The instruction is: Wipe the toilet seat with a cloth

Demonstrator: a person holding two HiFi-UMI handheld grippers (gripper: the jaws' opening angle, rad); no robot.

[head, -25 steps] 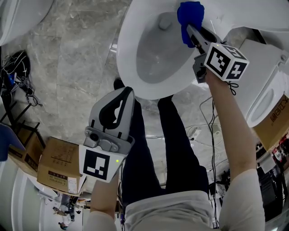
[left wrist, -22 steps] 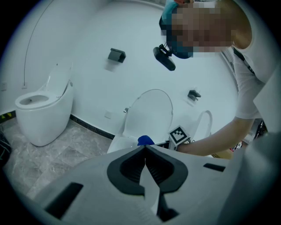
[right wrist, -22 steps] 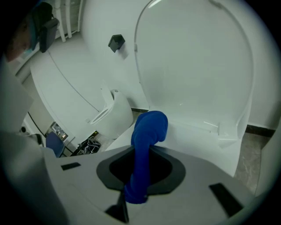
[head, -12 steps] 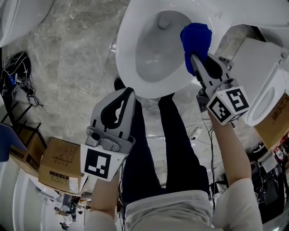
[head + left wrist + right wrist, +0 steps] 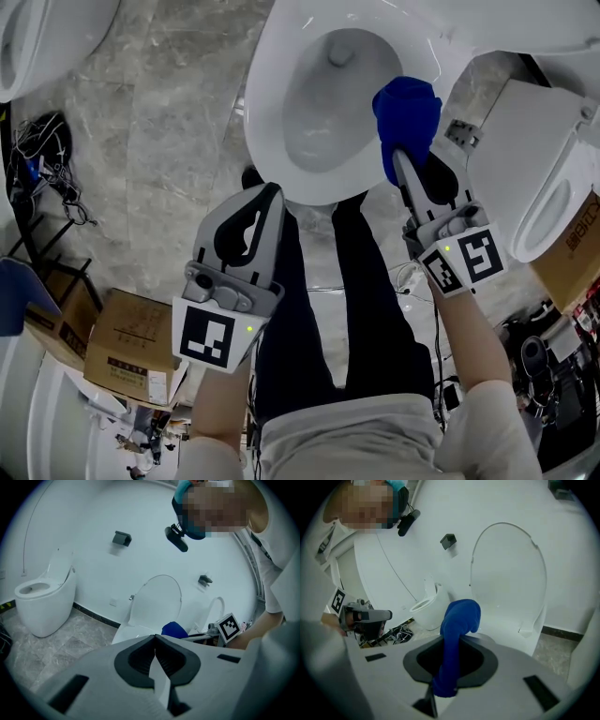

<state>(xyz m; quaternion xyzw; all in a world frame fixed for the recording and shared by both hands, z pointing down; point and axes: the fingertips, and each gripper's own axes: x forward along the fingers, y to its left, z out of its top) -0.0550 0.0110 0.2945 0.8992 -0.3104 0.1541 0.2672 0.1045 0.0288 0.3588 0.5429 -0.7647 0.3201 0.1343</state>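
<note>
The right tool (image 5: pixel 397 157) is clamped on a blue cloth (image 5: pixel 408 108). The right tool view shows the cloth running down between the two jaws and sticking out past the tips in a fat bunch. In the head view that bunch lies on the right side of the white seat (image 5: pixel 265 122), at the edge of the bowl (image 5: pixel 323 103), and it looks like it is touching the seat. The right tool points up at the toilet from below, with a bare arm (image 5: pixel 473 366) behind it. The lid (image 5: pixel 511 569) stands up behind the seat. The left tool (image 5: pixel 265 192) has its jaws together with nothing between them. It is held low, over the person's dark legs (image 5: pixel 375 319), and its tips are near the front of the seat but not touching it. It is well apart from the cloth. The floor (image 5: pixel 159 112) is grey stone. Brown boxes (image 5: pixel 122 337) sit on the floor to the left, and a bunch of black cables (image 5: pixel 42 155) lies further up on that side. The left tool view shows a second toilet (image 5: pixel 44 597) by the wall, off to the left
</note>
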